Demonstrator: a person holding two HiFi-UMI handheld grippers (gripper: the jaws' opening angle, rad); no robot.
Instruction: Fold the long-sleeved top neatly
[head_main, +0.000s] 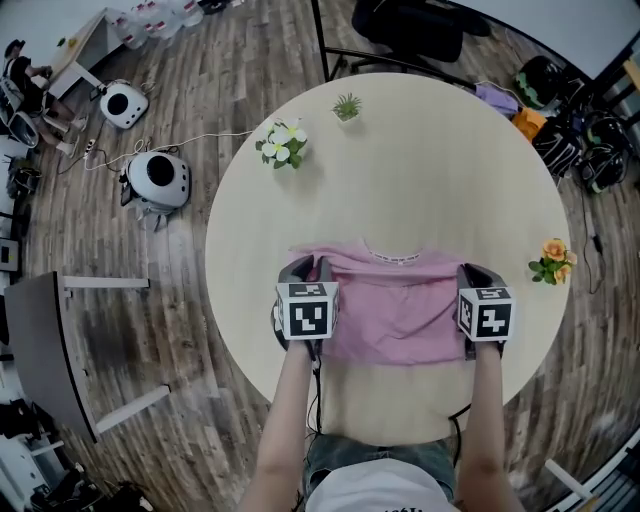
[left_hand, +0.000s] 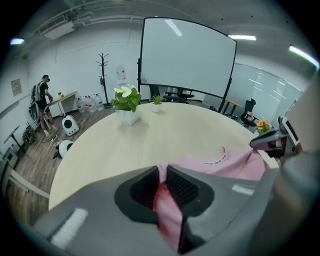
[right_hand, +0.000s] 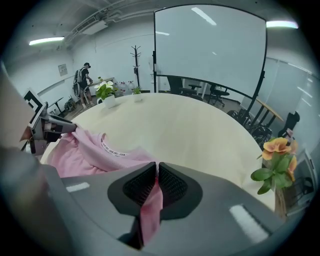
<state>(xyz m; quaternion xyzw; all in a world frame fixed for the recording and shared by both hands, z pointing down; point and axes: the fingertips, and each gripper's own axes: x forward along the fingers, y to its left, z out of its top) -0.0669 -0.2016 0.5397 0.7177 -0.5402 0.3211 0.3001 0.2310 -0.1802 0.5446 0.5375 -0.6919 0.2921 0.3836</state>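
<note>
1. Left gripper (left_hand: 162, 170): jaws pinched tight on pink cloth at the left shoulder of the top (head_main: 400, 310)
2. Right gripper (right_hand: 157, 167): jaws clamped the same way on the right shoulder
3. The top lies as a rough rectangle on the near half of the round surface (head_main: 400, 170), collar on the far side
4. White flowers (head_main: 283, 143) and a small plant (head_main: 347, 106) stand on the far side; orange flowers (head_main: 553, 262) stand at the right rim

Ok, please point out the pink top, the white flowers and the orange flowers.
pink top (head_main: 395, 312), head view, middle of its body
white flowers (head_main: 283, 145), head view, on the blossoms
orange flowers (right_hand: 276, 145), right gripper view, on a bloom
</note>
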